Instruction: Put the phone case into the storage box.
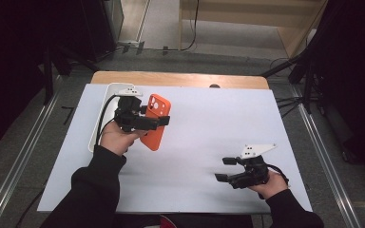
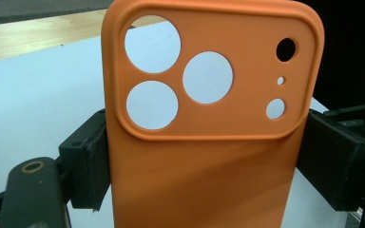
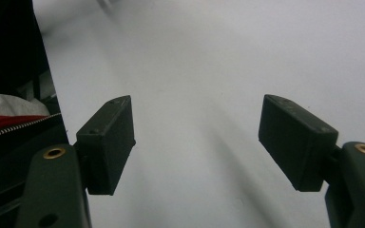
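Orange phone case (image 1: 155, 122) is clamped across its width in the left gripper (image 1: 158, 121), back side with the camera cutouts (image 2: 180, 76) facing that gripper's camera; in the high view it sits at about 10 o'clock on the white mat (image 1: 209, 137), apparently lifted clear of it, though I can't confirm the gap. Pads (image 2: 91, 161) press both long edges, so the grasp looks secure. My read: pickup is done, placement or hand-off remains. Right gripper (image 1: 225, 169) is at about 4 o'clock near the front edge, jaws spread with nothing between them, bare mat beyond. Well apart from the case. White tray (image 1: 108, 90) lies at the mat's 9 to 10 o'clock edge, just behind the left hand (image 1: 116, 137); the hand and gripper cover most of it, so contents can't be told.
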`<state>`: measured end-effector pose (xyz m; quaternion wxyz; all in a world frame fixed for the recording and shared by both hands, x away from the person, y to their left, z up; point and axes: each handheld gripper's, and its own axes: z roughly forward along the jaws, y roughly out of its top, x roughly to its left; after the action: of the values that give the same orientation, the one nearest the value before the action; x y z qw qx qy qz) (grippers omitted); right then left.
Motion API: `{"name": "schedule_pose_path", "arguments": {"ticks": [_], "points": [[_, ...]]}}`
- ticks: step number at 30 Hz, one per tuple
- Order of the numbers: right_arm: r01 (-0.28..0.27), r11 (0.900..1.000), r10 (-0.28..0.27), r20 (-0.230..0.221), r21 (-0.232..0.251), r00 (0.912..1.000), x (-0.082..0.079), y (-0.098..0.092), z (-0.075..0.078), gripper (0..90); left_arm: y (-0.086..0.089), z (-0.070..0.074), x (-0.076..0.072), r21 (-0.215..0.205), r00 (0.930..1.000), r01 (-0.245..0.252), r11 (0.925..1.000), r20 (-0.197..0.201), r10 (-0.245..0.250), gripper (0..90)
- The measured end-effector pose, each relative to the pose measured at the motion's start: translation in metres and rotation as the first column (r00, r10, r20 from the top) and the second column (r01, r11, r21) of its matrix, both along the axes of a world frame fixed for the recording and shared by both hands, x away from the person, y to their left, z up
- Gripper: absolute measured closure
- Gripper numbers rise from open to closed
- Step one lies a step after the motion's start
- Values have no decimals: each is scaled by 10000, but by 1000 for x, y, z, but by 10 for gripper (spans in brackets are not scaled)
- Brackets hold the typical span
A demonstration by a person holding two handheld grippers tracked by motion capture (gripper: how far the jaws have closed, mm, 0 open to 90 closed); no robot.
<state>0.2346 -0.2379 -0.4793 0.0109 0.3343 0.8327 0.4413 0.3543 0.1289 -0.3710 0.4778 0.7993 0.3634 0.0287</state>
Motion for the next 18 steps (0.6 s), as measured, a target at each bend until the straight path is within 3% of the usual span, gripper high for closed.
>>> {"name": "schedule_pose_path", "arguments": {"ticks": [6, 9, 18], "points": [[-77, 9999, 78, 70, -134, 9999, -5, -3, -4, 268, 4, 2, 1, -83, 9999, -123, 9999, 18, 123, 155], [129, 9996, -136, -313, -234, 9994, -7, -3, -7, 266, 6, 4, 1, -108, 9998, -196, 9997, 49, 197, 155], [-39, 9997, 33, -209, -258, 9998, -9, -3, -8, 265, 14, 11, 0, -239, 9989, -435, 9988, 177, 439, 155]]}}
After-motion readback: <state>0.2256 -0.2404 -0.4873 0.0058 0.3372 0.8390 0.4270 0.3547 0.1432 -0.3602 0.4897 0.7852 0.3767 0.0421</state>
